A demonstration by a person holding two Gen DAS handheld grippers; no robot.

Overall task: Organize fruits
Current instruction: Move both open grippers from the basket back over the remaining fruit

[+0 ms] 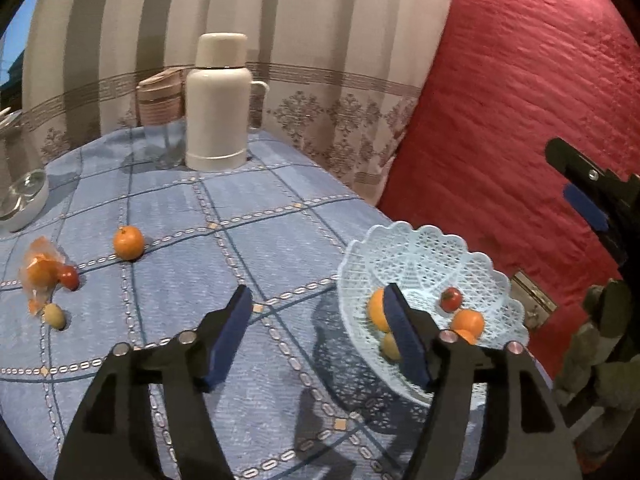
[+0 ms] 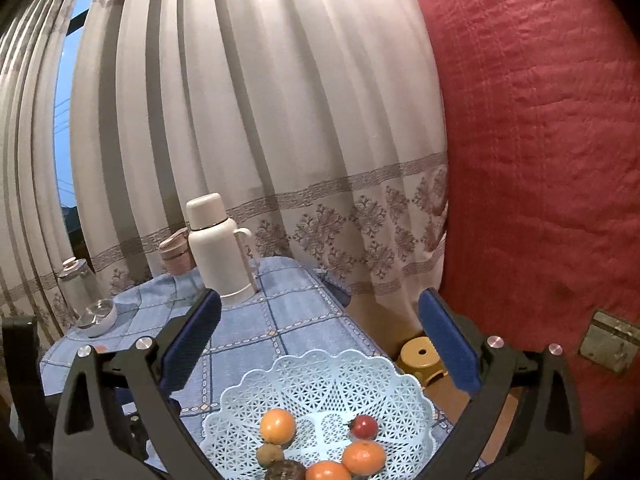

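The left gripper's (image 1: 320, 312) fingers (image 1: 232, 336) stand apart with nothing between them, hanging above the blue checked cloth of the bench (image 1: 240, 240), the right-hand finger overlapping the near left rim of the basket. The right gripper's (image 2: 320, 332) fingers (image 2: 448, 344) are spread wide and empty too, framing the pale blue lattice basket (image 2: 320, 380) from above its near side.

The basket sits at the right edge of the bench. Inside it, in the right wrist view, lie an orange (image 2: 277, 426) at the left, a small red fruit (image 2: 365, 426) at the right, two more oranges (image 2: 363, 457) near the front, a small yellow-green fruit (image 2: 269, 455) and a dark brown one (image 2: 286, 471) cut off by the frame edge.

On the cloth to the far left of the left wrist view, a lone orange (image 1: 128, 243) lies apart. Further left, an orange in a crumpled clear wrapper (image 1: 39, 272) touches a small red fruit (image 1: 68, 277), with a yellow-green fruit (image 1: 54, 315) just nearer.

At the far side stand a white flask (image 1: 218, 104), a pinkish container (image 1: 158, 102) beside it and a white bowl (image 1: 24, 200) at the left. A striped curtain (image 2: 260, 120) and a red quilt (image 2: 540, 140) hang behind.
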